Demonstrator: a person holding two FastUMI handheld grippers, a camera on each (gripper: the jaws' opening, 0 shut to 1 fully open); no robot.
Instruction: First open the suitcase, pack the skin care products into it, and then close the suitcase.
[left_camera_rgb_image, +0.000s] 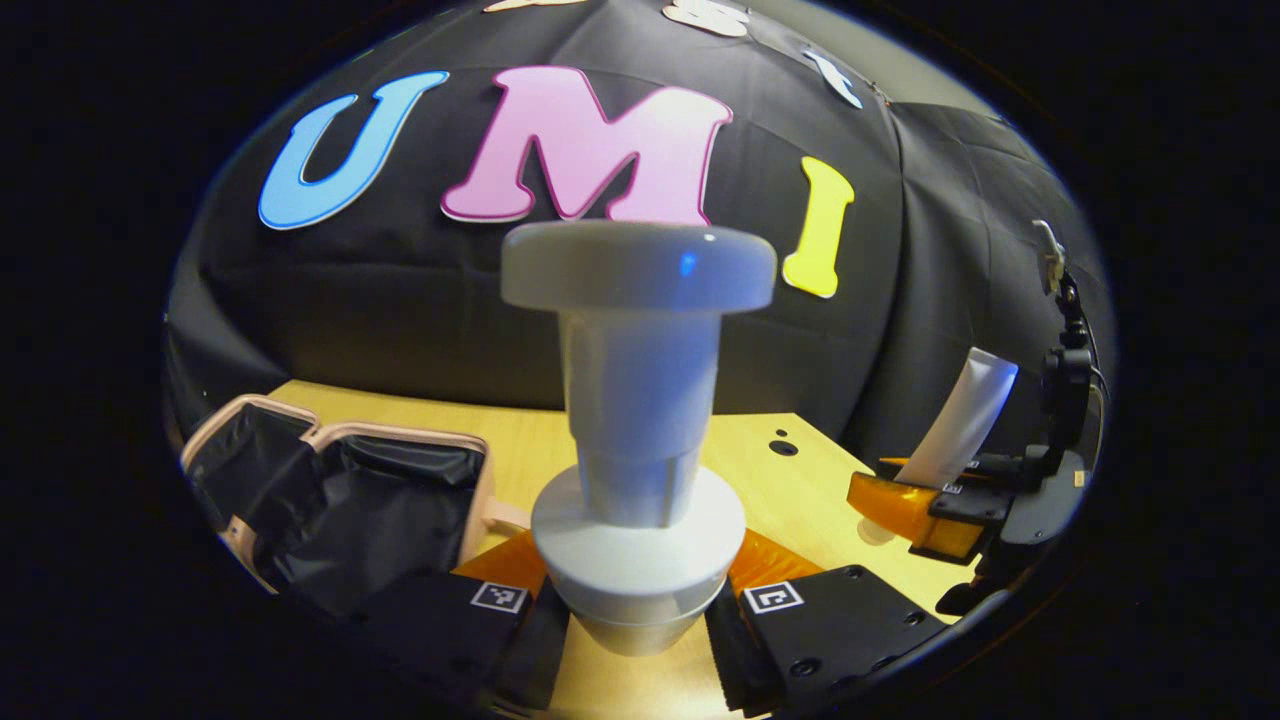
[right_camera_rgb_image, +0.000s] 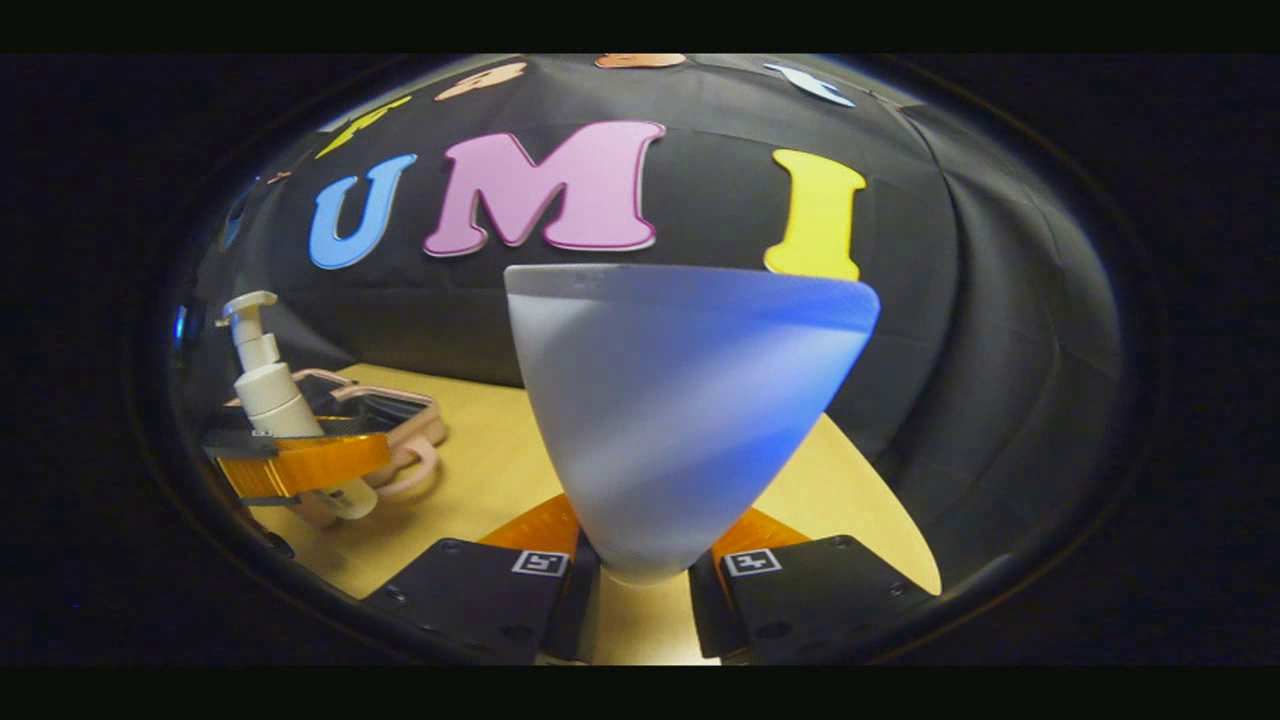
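In the left gripper view my left gripper (left_camera_rgb_image: 637, 612) is shut on a white pump bottle (left_camera_rgb_image: 637, 440), held upright above the wooden table (left_camera_rgb_image: 790, 480). The pink suitcase (left_camera_rgb_image: 330, 490) lies open at the left with its black lining showing. In the right gripper view my right gripper (right_camera_rgb_image: 640, 575) is shut on a white tube (right_camera_rgb_image: 680, 400), its flat crimped end up. The left gripper view also has that tube (left_camera_rgb_image: 965, 415) and the right gripper (left_camera_rgb_image: 925, 505) at the far right. The pump bottle (right_camera_rgb_image: 268, 390), left gripper (right_camera_rgb_image: 300, 462) and suitcase (right_camera_rgb_image: 400, 430) appear at the left of the right gripper view.
The black cloth wall stands behind the table. Two small dark holes (left_camera_rgb_image: 782, 445) mark the tabletop near its far right corner. The table's right edge (right_camera_rgb_image: 890, 500) falls off close to the right gripper.
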